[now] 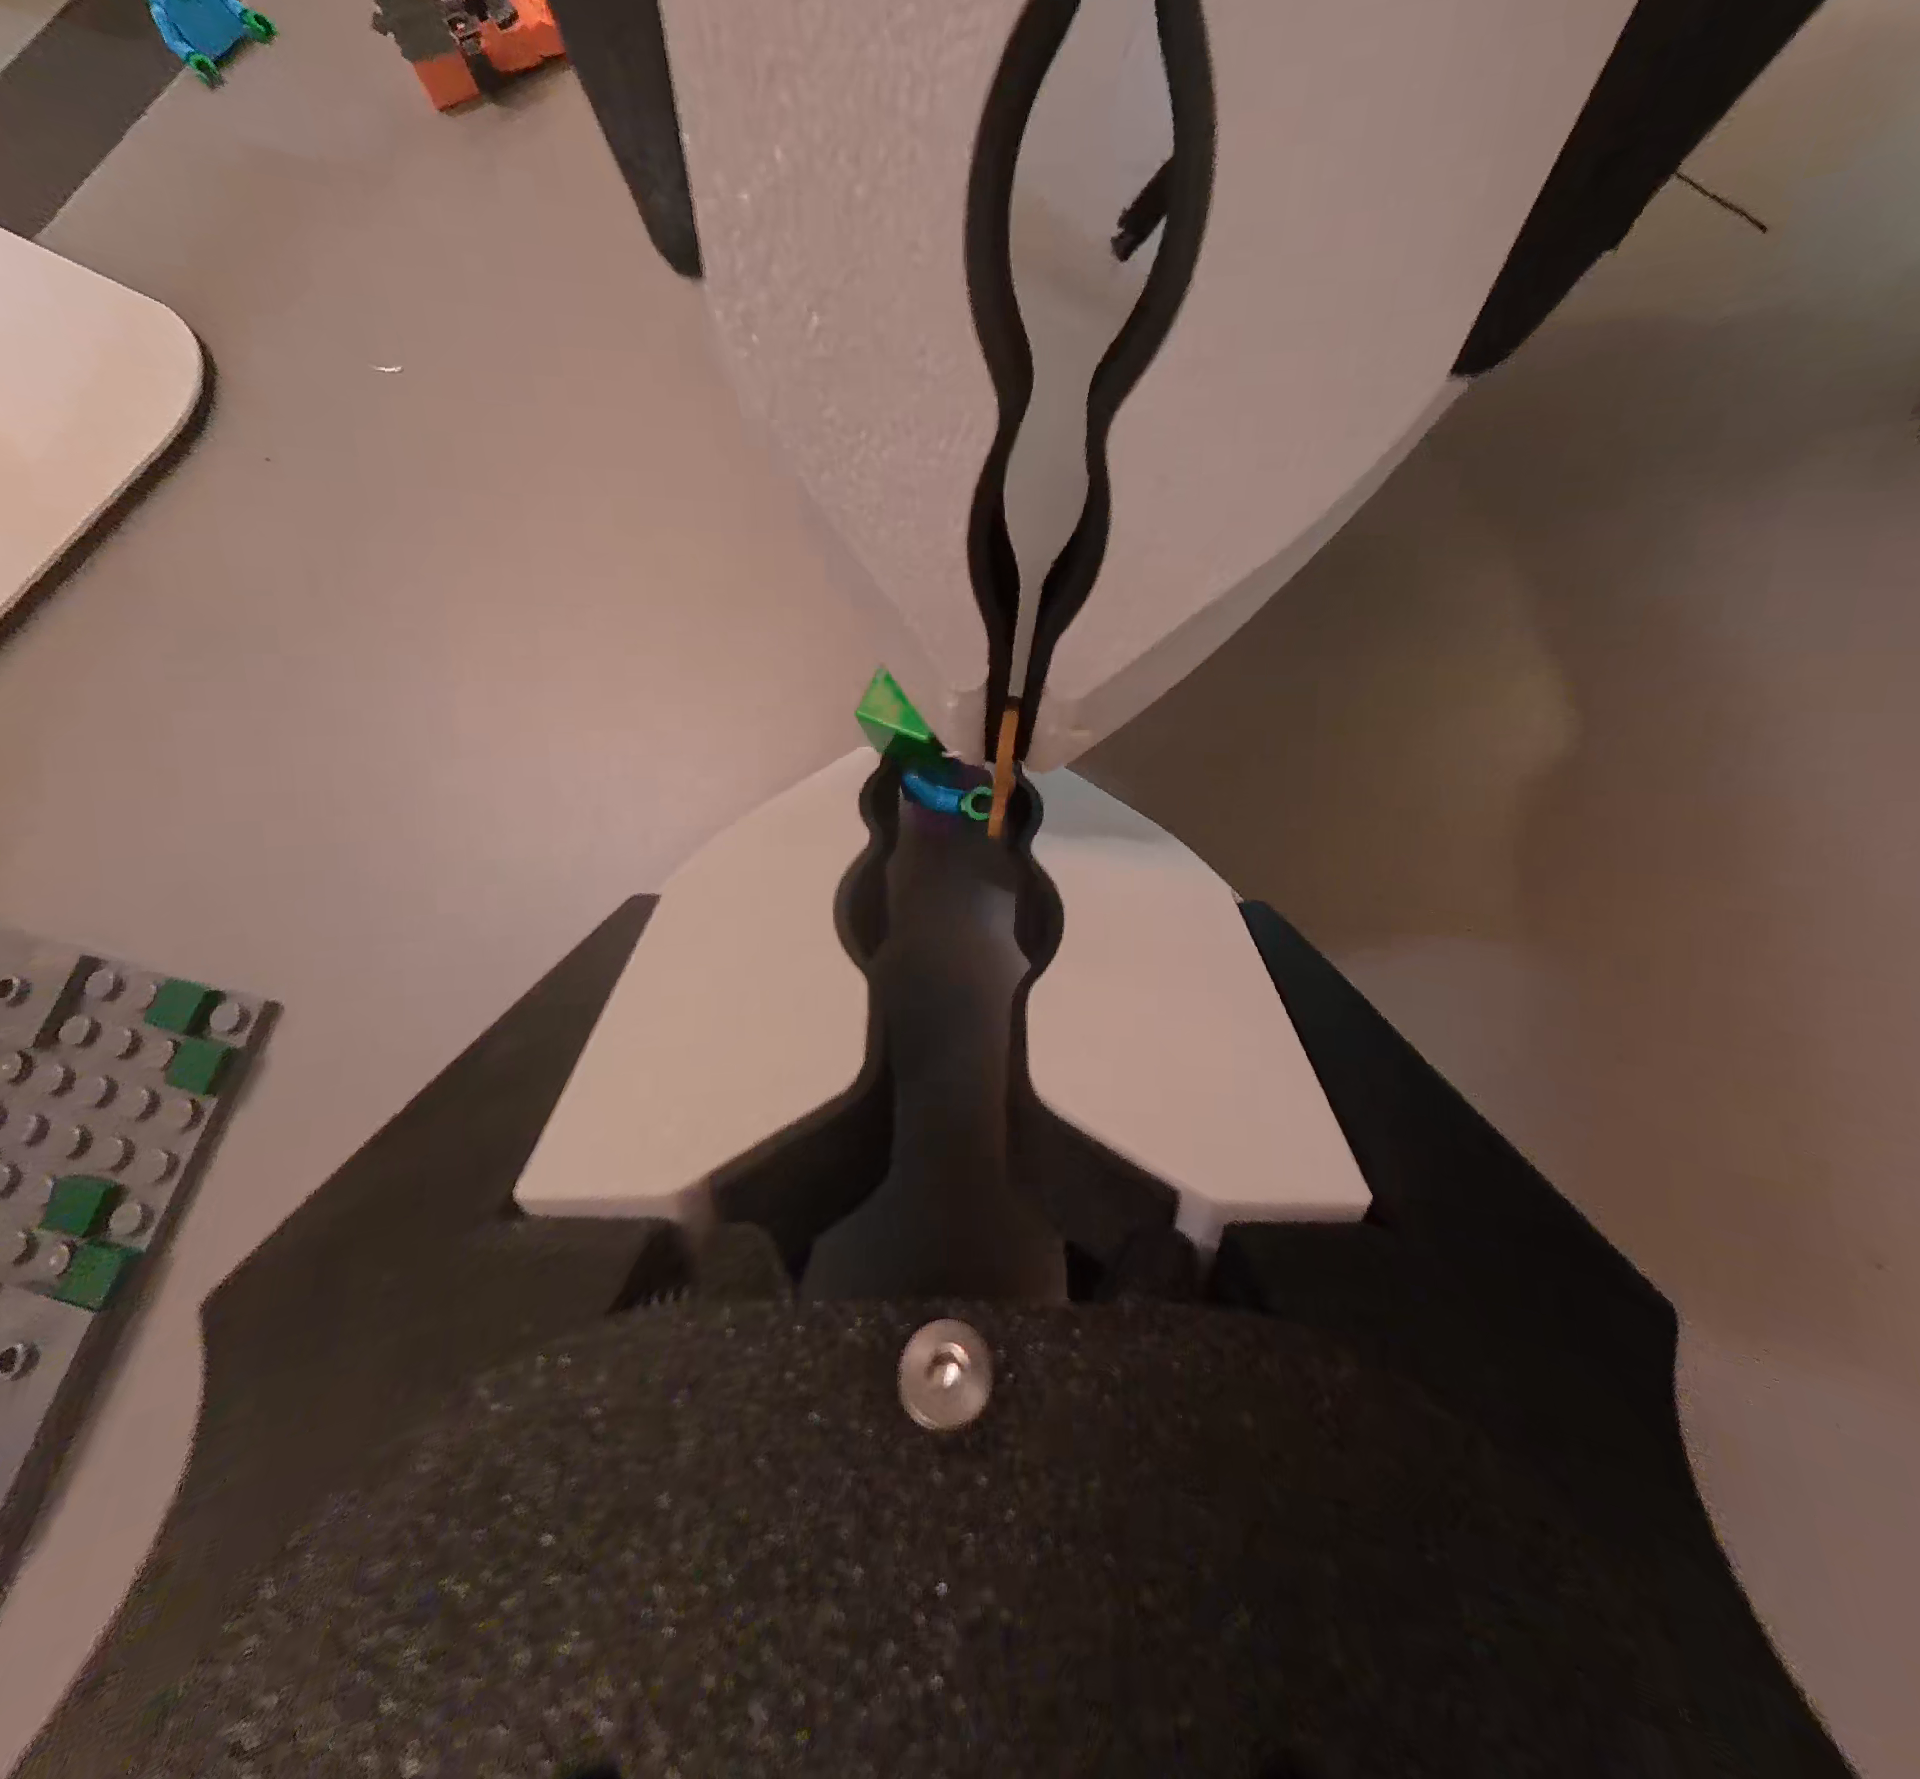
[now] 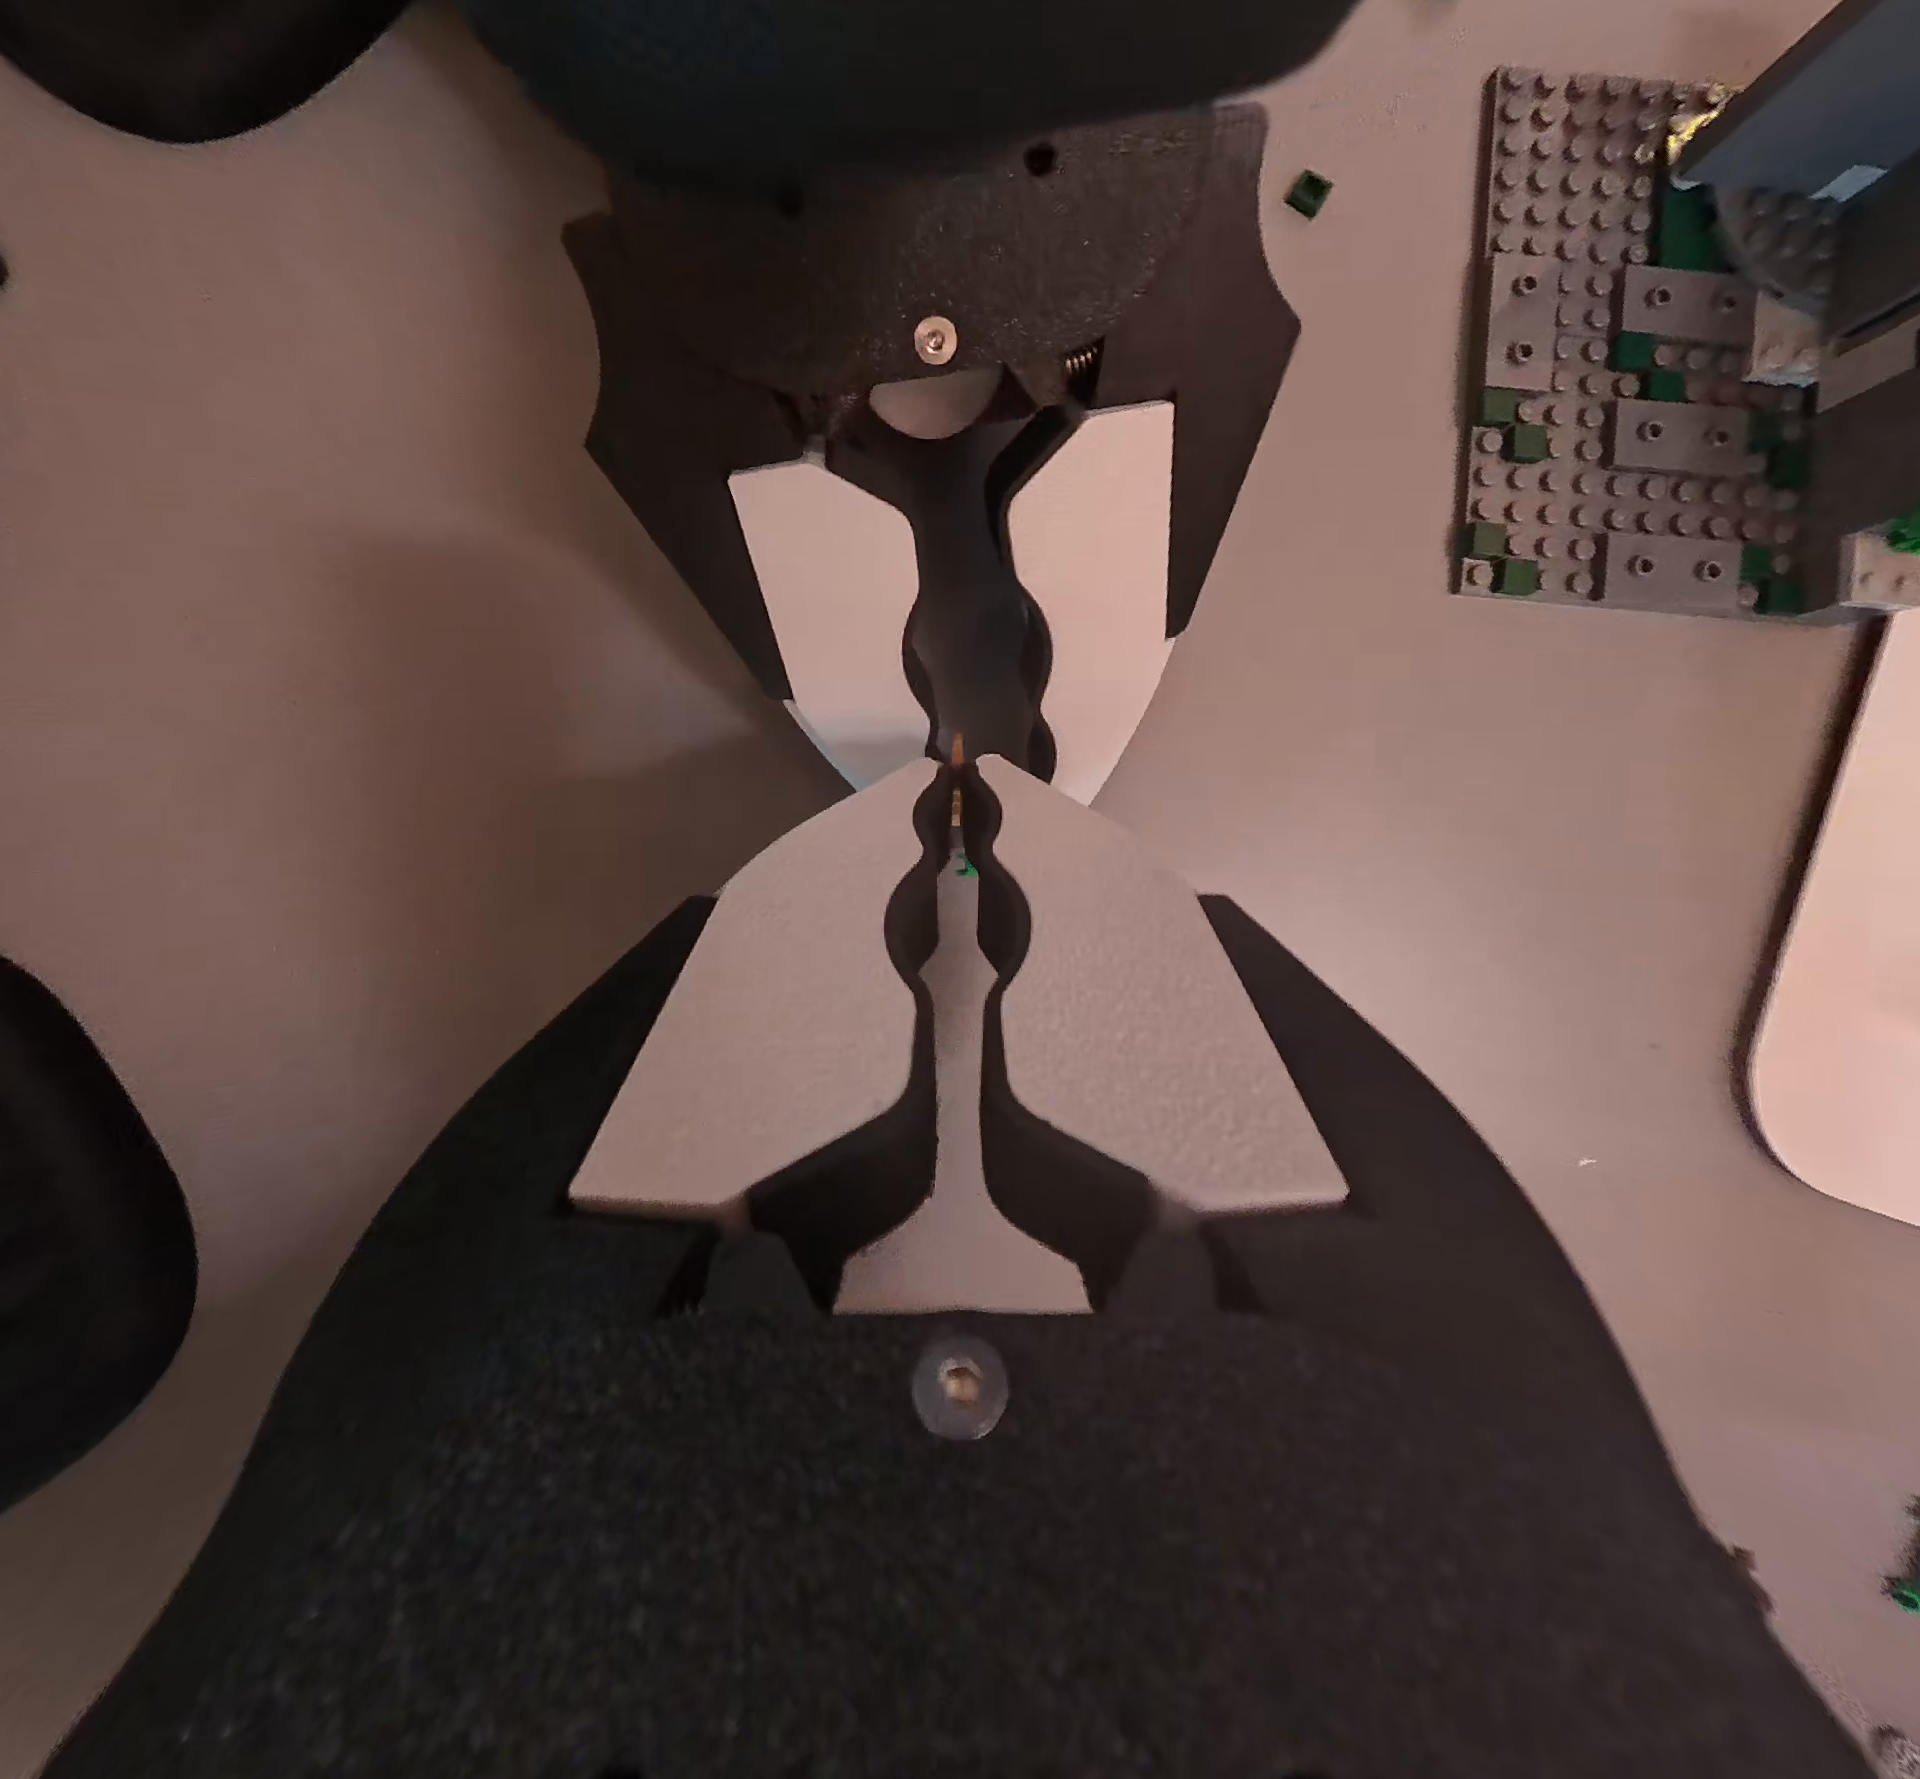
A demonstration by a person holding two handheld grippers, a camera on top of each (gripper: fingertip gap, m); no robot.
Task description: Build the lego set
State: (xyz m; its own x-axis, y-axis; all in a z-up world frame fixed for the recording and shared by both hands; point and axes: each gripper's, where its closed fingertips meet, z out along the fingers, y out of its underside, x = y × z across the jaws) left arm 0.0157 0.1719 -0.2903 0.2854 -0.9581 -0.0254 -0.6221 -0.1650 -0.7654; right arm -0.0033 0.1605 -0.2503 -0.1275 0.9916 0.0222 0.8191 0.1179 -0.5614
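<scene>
On the pale tabletop (image 1: 468,534) a partly studded grey baseplate (image 2: 1558,358) awaits more bricks, while the left gripper (image 1: 951,794) pinches a blue-green minifigure (image 1: 935,789) and the right gripper (image 2: 956,794) clamps a tan stick (image 1: 1003,773), joining these 2 tip-to-tip.

A small lego figure (image 1: 940,787), blue with a green hand and a clear green piece above it, sits between the closed fingers of the left gripper (image 1: 951,794); a thin tan stick (image 1: 1003,773) stands upright, pinched by the right gripper (image 2: 956,779), touching the figure's hand; a grey studded baseplate (image 2: 1558,358) with green bricks lies flat on the table.
</scene>
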